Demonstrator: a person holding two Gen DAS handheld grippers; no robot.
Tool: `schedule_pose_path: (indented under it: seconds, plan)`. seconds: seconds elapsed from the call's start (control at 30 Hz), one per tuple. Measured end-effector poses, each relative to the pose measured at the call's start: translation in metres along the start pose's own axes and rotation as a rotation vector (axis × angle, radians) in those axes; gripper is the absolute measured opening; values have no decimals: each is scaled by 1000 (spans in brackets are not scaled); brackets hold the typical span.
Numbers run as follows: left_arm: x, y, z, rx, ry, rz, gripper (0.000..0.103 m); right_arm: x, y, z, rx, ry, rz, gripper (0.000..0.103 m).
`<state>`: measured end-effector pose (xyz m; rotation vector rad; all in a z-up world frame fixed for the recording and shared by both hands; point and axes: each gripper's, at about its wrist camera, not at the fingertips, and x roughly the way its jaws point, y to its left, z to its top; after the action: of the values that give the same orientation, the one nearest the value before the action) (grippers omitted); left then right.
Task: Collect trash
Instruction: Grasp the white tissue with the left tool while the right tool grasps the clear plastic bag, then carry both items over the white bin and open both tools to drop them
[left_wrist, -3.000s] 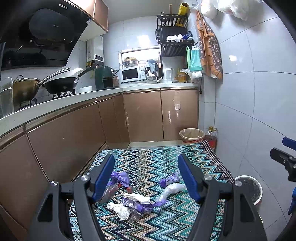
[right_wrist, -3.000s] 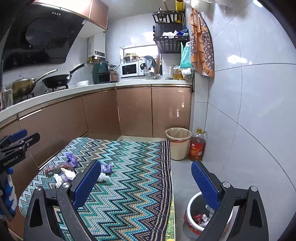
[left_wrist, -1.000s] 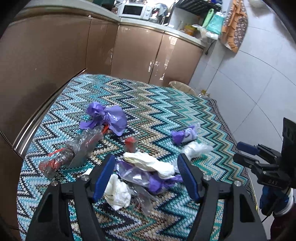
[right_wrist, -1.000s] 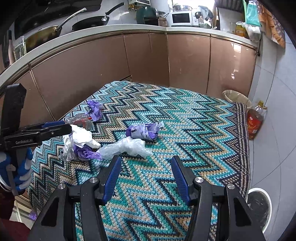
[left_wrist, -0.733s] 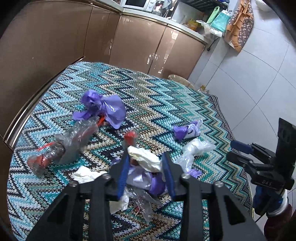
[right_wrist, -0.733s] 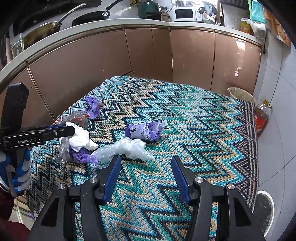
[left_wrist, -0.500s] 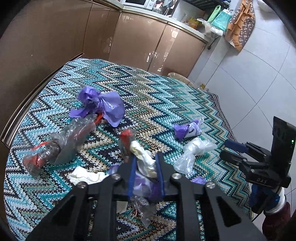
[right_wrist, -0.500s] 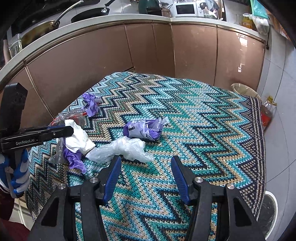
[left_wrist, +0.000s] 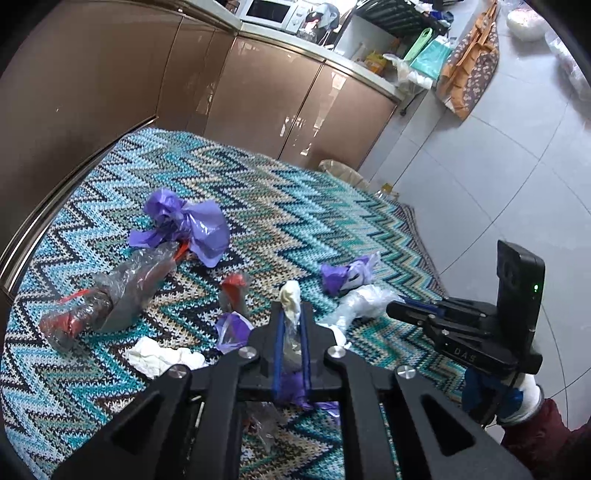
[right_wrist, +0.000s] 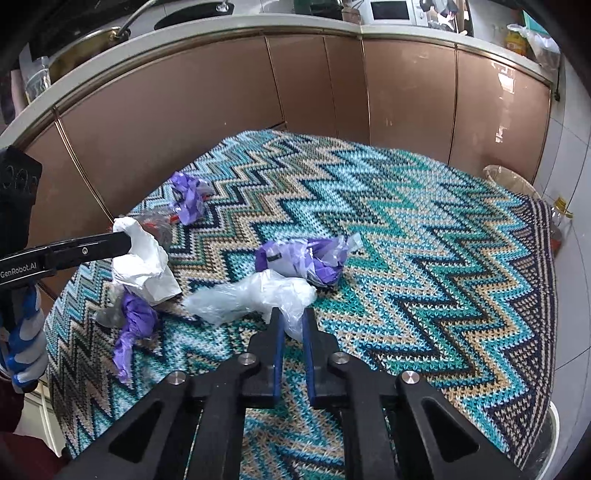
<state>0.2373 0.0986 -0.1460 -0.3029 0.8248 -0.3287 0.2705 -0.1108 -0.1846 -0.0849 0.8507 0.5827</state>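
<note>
Zigzag-patterned knitted rug (left_wrist: 332, 206) in teal, navy and beige fills the floor in both views, bordered by glossy brown kitchen cabinets (right_wrist: 221, 92). Compared with three seconds ago, both cameras now sit low over the rug rather than looking across the room.

Left gripper (left_wrist: 291, 314) a second ago stood wide over the pile; now its blue pads are drawn narrow, clamped on a crumpled white paper wad (left_wrist: 290, 295) with purple plastic film (right_wrist: 135, 325) hanging under it. In the right wrist view that bundle hangs at about nine o'clock, raised off the rug.

Right gripper (right_wrist: 291, 321), half open half a second ago, now has its jaws pinched onto the near edge of a clear crumpled plastic bag (right_wrist: 255, 295), which lies on the rug at twelve o'clock from its tips.

Still on the rug in the left wrist view: a clear plastic bottle with red label (left_wrist: 107, 291) at ten o'clock, a loose purple plastic bag (left_wrist: 188, 225) beyond it, a purple-and-white wrapper ball (left_wrist: 343, 275) at one o'clock, and a small white tissue (left_wrist: 162, 356) at nine o'clock.
</note>
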Motion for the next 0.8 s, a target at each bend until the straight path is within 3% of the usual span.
schedule_pose_path:
  seconds: [0.4,0.63,0.8]
  plan:
    - [-70,-36,-6,44,-108,-33,7,-99,23,-22,23,-173,-56,7]
    - [-103,-75,-14,113,-135,-45,7,-166,12,-65,102,-280,-121,7]
    - [-101,-128,-13,200,-111,-85,7,-215,-18,-107,187,-346,-212,7]
